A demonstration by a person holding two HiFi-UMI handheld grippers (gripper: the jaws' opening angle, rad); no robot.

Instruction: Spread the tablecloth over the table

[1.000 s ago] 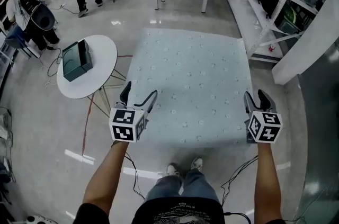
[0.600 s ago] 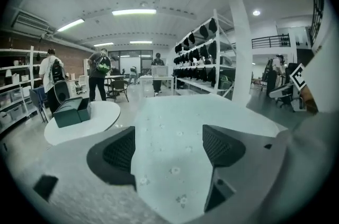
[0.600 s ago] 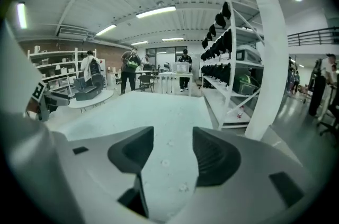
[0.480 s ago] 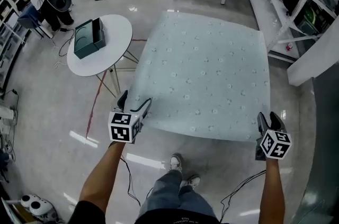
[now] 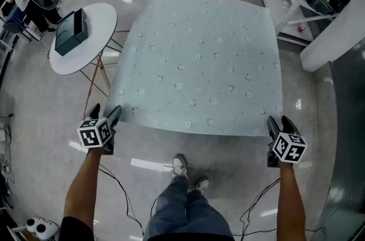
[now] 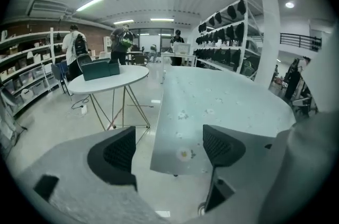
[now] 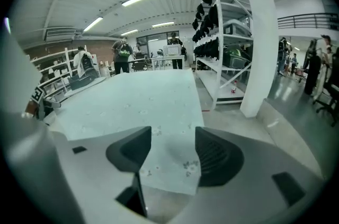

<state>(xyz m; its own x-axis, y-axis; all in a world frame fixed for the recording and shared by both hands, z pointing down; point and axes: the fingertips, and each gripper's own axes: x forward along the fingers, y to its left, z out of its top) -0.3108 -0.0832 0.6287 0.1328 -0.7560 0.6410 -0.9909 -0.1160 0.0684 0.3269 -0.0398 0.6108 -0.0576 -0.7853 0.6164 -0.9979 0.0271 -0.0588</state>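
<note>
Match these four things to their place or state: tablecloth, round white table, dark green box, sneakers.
Things:
1. tablecloth
2. round white table
3. dark green box
4. sneakers

Place or state:
A. sitting on the round tabletop
B. spread out flat, pale with small flowers
C. standing just off the cloth's near edge
D. left of the cloth, on thin legs

Pairs: 1-B, 2-D, 3-A, 4-C
</note>
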